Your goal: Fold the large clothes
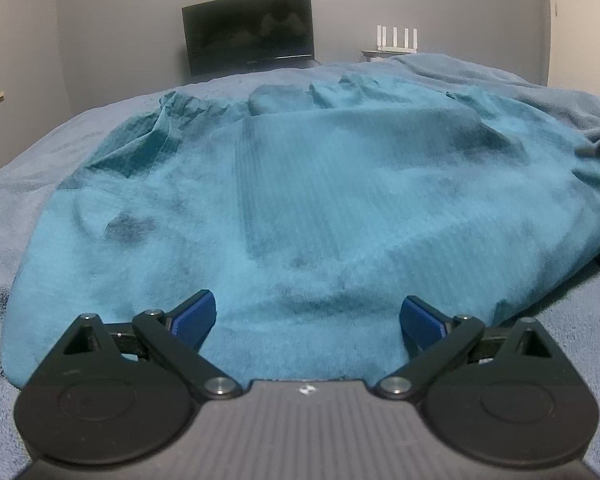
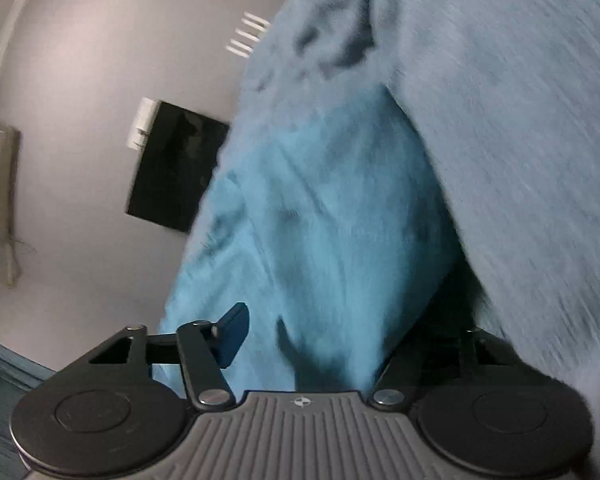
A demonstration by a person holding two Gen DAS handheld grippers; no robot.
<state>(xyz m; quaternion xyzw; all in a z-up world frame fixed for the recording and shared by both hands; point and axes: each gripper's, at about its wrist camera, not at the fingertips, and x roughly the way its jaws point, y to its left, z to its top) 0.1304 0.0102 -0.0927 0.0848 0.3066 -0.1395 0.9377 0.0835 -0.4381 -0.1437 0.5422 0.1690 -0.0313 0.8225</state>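
The teal garment (image 1: 300, 208) lies spread and rumpled over a grey-blue blanket (image 1: 40, 208), a dark monitor (image 1: 248, 36) at the far wall. The left gripper (image 1: 308, 316) stands released, its blue pads apart above the garment's near edge. The right gripper (image 2: 312, 340) has teal cloth between its fingers; one finger is hidden, so its hold cannot be told.

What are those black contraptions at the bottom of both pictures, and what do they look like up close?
They are hand-held grippers. The left gripper has black linkage arms with silver pivot pins, two round black discs, a ribbed grey body with a small round mark, and blue fingers. The right gripper looks the same; only one of its blue fingers shows.
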